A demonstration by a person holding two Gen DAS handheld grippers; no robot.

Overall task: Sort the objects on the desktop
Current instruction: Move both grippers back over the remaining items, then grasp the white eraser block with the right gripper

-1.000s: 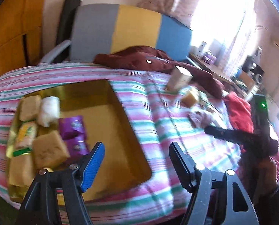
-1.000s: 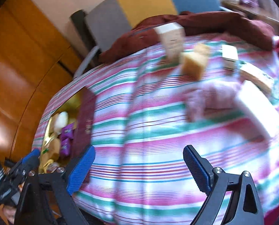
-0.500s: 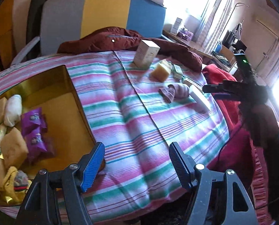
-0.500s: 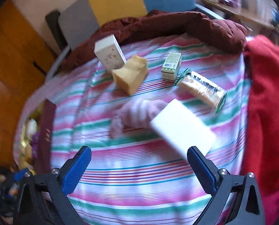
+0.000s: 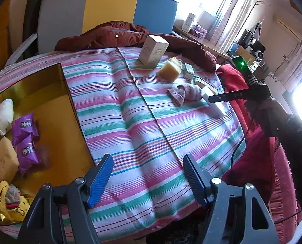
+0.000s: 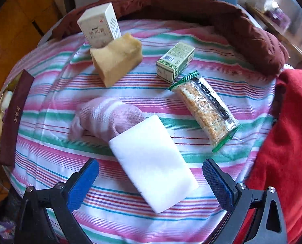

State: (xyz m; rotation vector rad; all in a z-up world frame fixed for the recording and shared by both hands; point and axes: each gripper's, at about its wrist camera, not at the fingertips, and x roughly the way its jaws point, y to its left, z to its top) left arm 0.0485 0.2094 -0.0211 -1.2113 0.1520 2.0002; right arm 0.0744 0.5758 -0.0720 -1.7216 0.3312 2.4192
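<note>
while both grippers hang with jaws apart and nothing between them, the right gripper [image 6: 149,180] hovers over a white block [image 6: 151,162] touching a pink sock [image 6: 106,118] on the striped cloth [image 6: 55,93]; the left gripper [image 5: 147,179] sits beside a gold tray [image 5: 49,85] holding 2 purple packets [image 5: 25,140].

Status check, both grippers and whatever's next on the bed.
Both grippers open, empty. White block lies between right jaws, not gripped. Pink sock touches its far end.
</note>
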